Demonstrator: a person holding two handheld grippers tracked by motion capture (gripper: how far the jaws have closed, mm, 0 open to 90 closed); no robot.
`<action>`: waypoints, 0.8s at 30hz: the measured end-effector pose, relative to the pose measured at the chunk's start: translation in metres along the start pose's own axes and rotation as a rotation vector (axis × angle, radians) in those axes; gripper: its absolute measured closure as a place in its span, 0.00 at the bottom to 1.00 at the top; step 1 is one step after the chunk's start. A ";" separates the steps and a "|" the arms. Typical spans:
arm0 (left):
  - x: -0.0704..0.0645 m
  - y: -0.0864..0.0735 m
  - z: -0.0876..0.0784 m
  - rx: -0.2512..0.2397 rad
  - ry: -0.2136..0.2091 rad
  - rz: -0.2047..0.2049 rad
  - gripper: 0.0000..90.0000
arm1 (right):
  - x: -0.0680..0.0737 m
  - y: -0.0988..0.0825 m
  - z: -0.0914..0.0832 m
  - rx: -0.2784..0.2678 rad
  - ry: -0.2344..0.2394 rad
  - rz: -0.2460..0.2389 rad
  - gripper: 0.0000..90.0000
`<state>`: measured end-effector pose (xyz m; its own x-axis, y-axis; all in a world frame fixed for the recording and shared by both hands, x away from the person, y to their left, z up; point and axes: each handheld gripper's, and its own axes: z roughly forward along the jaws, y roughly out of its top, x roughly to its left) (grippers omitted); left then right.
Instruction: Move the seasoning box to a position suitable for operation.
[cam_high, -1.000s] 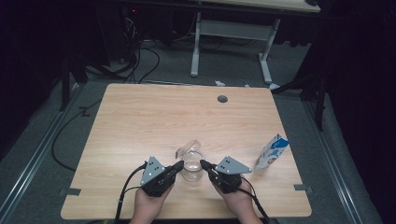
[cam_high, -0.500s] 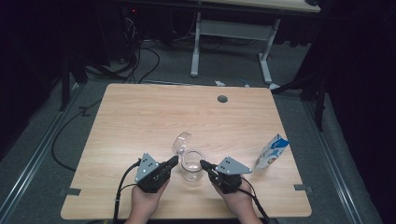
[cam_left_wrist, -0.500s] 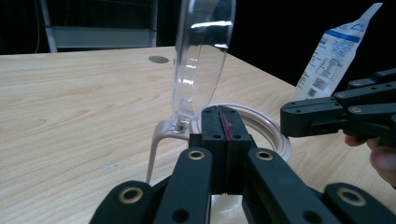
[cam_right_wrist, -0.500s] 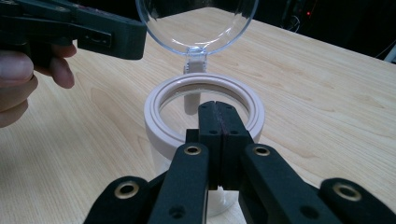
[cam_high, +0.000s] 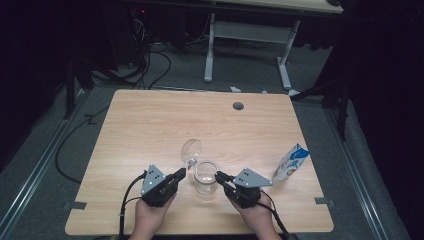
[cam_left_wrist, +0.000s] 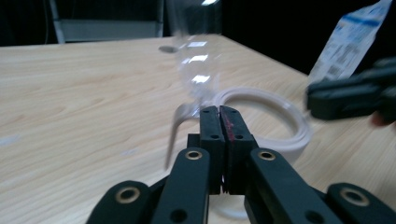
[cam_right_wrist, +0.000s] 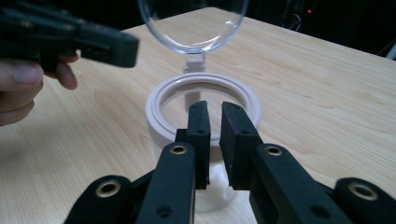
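You're looking at a light wooden surface (cam_high: 150, 125) with a round cable hole (cam_high: 238, 106) near its far edge, grey carpet (cam_high: 45, 165) around it, black cables (cam_high: 150, 65) at upper left, and a white-legged desk (cam_high: 245, 45) along the top of the frame.

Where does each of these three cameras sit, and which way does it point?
High view: above the near edge, looking down on the light wooden table; both hands show.
Left gripper view: on the left hand-held gripper, facing the clear glass jar with its hinged lid open.
Right gripper view: on the right hand-held gripper, facing that jar.
All share the jar.
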<state>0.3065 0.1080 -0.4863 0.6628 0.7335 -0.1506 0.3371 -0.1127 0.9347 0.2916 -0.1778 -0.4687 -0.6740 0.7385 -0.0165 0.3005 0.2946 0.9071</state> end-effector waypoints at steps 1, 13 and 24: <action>0.005 -0.003 -0.002 0.020 0.008 0.003 0.96 | -0.001 -0.001 -0.003 0.000 -0.008 0.001 0.89; 0.036 -0.030 -0.022 0.098 0.099 0.071 0.82 | -0.046 -0.046 -0.047 0.075 -0.222 0.146 0.70; 0.043 -0.033 -0.021 0.093 0.116 0.045 0.77 | -0.063 -0.076 -0.077 0.114 -0.321 0.191 0.65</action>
<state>0.3094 0.1574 -0.5171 0.5986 0.7983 -0.0662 0.3727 -0.2045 0.9051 0.2589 -0.2934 -0.5046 -0.3583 0.9336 0.0008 0.4855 0.1856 0.8543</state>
